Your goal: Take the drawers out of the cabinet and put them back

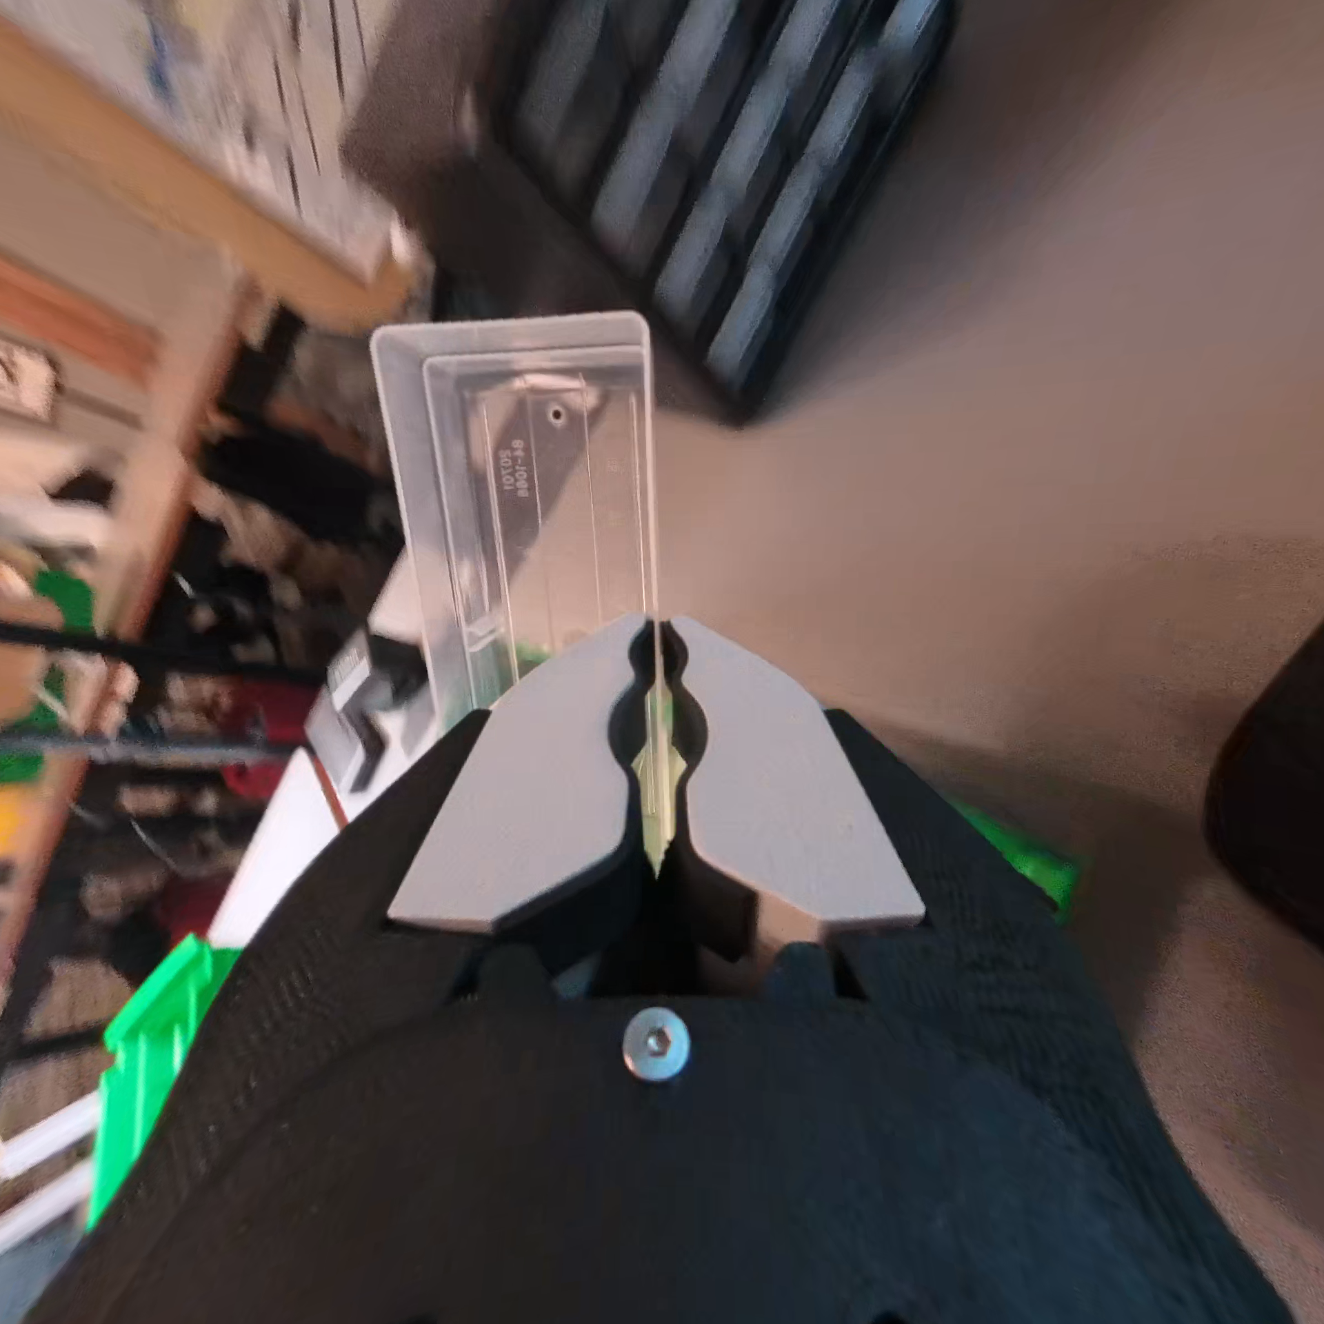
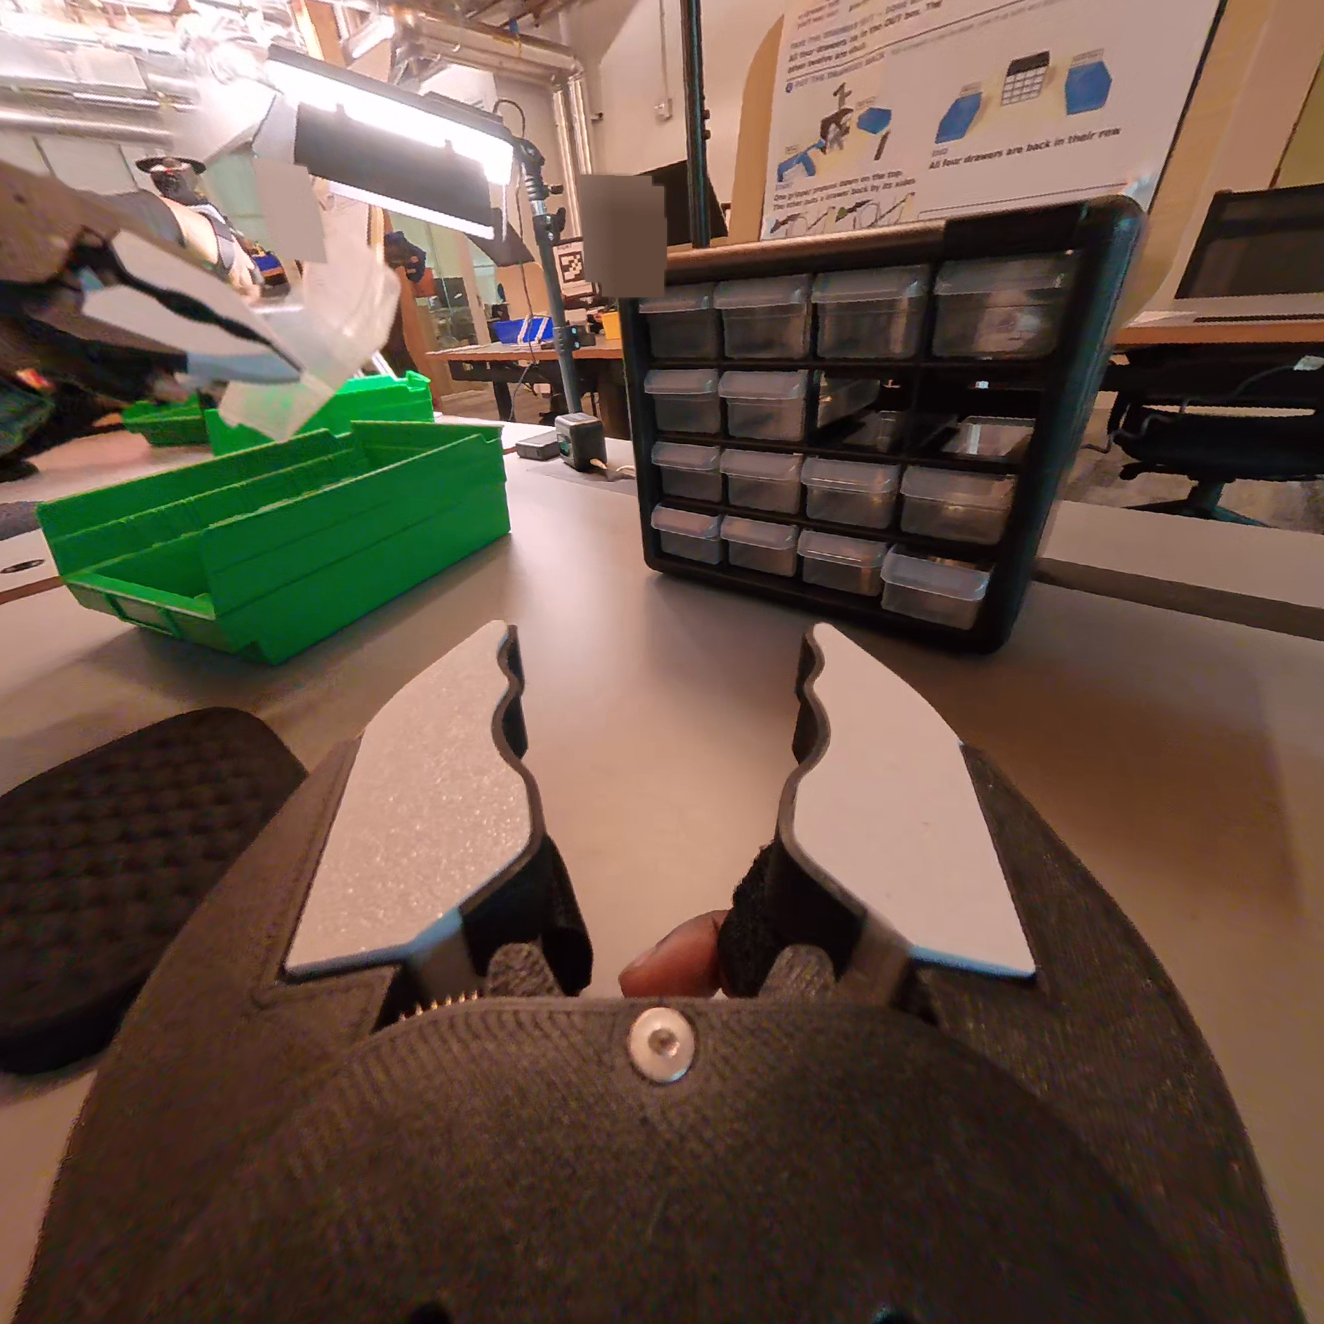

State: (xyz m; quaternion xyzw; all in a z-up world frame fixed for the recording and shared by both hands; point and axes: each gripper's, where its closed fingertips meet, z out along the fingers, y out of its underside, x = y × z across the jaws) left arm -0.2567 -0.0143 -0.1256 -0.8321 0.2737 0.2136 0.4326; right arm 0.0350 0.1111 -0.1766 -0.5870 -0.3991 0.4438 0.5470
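The left tongs are clenching one thin side wall of a clear drawer, carrying it above the green bin. The right tongs are hanging released over the surface, facing the cabinet. The drawer is looking light, stiff and slick, so gripping deep on the wall seems safest.

Printed instr. poster behind cabinet, embossed code on clear drawer, prob. mirrored

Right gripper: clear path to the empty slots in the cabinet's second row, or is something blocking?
Probably yes. The right gripper is open and empty, facing the cabinet across bare table. The green bin sits off to the side, and the left gripper holds its clear drawer above that.
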